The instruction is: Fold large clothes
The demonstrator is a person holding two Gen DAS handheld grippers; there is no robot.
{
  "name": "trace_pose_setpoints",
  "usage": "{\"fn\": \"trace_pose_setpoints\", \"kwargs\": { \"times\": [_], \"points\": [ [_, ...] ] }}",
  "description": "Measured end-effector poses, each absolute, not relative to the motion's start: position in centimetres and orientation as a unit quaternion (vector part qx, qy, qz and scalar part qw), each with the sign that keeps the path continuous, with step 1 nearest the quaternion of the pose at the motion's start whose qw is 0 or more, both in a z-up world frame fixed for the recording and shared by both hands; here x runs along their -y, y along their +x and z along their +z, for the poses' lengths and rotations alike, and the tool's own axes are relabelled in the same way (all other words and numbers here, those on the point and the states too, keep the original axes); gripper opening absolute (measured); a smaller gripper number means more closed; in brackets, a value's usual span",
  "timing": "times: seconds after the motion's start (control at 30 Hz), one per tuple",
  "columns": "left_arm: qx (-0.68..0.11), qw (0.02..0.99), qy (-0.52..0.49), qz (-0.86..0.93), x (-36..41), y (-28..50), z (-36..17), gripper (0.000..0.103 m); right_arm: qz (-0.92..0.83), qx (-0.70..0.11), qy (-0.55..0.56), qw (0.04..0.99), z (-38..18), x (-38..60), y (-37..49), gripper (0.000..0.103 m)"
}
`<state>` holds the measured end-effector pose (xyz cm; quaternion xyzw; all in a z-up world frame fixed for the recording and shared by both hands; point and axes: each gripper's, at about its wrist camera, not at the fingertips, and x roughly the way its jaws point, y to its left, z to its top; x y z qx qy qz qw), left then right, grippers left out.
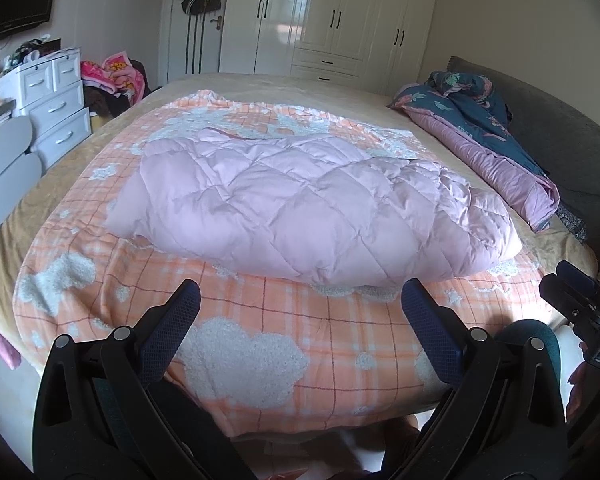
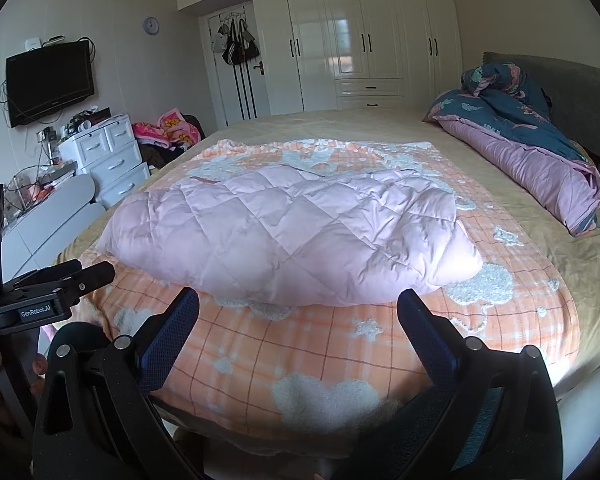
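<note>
On the bed point(image 1: 80, 152), folded pink coat point(image 1: 300, 204).

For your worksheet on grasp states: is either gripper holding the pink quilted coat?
No: the pink quilted coat lies on the bed beyond both open grippers.

The jacket point(image 1: 300, 204) point(image 2: 288, 236) is a pale pink quilted garment, stitched in a diamond pattern with puffy padded sections. It lies flat on the bed, folded into a wide, rounded bundle with its long axis running left to right. The top layer is creased and wrinkled, most heavily toward the right end. The left end shows a smooth unquilted fold emerging beneath the quilted layer. The near edge is thick and bulging, and overhangs slightly, casting a shadow below it. A thin dark pink line, either trim or a seam, shows along the far edge. No sleeves or collar can be told apart.
</note>
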<state>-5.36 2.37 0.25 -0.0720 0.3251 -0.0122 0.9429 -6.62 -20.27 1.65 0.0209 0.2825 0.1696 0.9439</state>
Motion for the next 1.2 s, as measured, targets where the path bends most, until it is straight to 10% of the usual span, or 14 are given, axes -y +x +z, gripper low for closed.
{"fn": "trace_pose_setpoints", "kwargs": {
  "times": [1.2],
  "points": [
    [-0.322, 0.944, -0.065, -0.003, -2.45, -5.55, 0.59, 0.094, 0.169, -0.283, 0.023, 0.944, 1.59, 20.4, -6.78, 0.099]
  ]
}}
